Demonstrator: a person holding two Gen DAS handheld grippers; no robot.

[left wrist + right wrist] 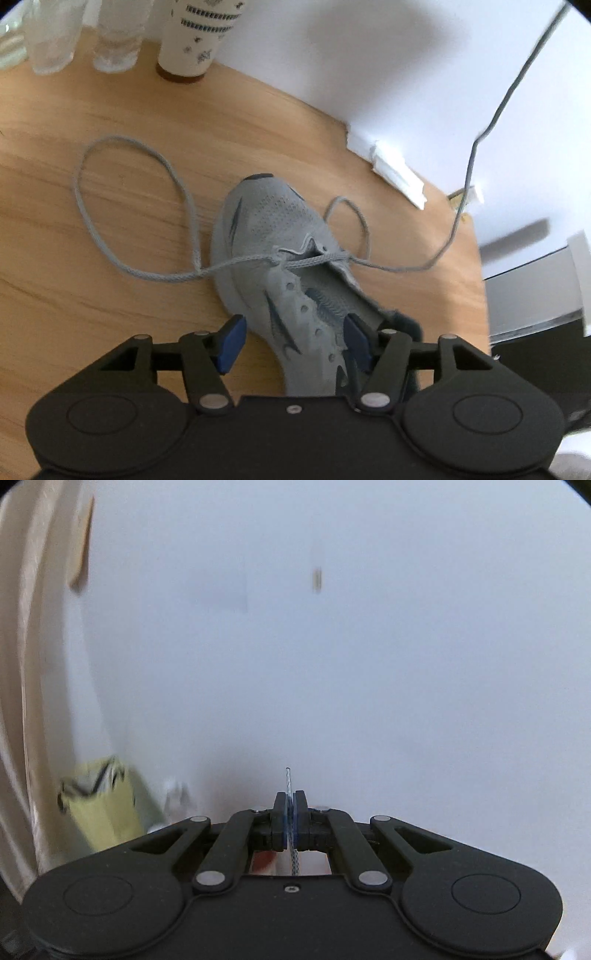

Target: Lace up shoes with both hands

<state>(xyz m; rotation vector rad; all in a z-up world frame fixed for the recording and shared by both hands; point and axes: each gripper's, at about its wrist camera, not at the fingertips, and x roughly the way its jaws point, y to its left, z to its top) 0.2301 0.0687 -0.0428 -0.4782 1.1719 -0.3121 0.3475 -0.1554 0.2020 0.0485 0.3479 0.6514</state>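
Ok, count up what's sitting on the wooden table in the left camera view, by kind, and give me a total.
Shoe: 1
Shoelace: 1
Clear glasses: 2
Patterned paper cup: 1
Total: 5

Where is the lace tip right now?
In the right wrist view, the lace tip sticks up from the shut right gripper, facing the white wall.

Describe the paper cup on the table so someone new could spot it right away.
Start at the wooden table and look to its far edge, beyond the grey shoe. The paper cup stands right of two clear glasses; unlike them, it is opaque white with dark printed patterns.
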